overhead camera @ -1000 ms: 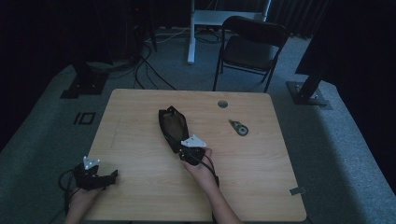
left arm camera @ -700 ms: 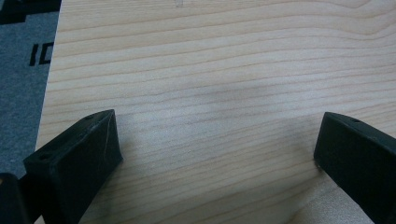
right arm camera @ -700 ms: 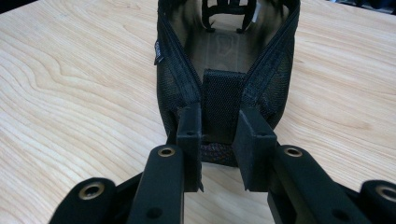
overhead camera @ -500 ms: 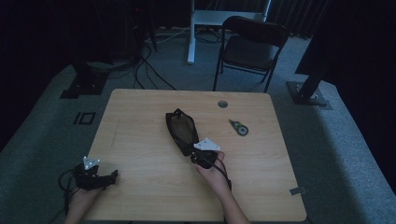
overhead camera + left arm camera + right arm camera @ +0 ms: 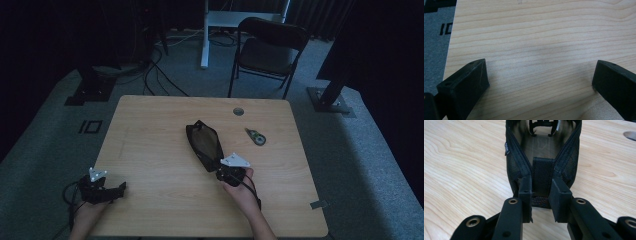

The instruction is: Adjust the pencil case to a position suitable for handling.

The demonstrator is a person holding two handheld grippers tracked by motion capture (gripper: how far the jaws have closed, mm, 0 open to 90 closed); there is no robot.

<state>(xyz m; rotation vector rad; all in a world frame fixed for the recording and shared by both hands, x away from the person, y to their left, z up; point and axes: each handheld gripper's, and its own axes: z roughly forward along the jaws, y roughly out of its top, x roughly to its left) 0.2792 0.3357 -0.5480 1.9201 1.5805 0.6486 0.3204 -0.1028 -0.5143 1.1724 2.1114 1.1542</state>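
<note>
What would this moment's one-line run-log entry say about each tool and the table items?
right tool: shut on mesh pouch end tab | left tool: open, over bare table | tape dispenser: untouched, right of pouch

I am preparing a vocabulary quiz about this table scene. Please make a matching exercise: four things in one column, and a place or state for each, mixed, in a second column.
Column A
1. mesh pouch
2. correction tape roller
3. left tongs
4. round cable hole

Column B
a. open, above bare wood near the table's left edge
b. in the tabletop near the far edge
c. lies alone, right of the pouch
d. its near end sits between the right tongs

Pairs: 1-d, 2-c, 3-a, 4-b
</note>
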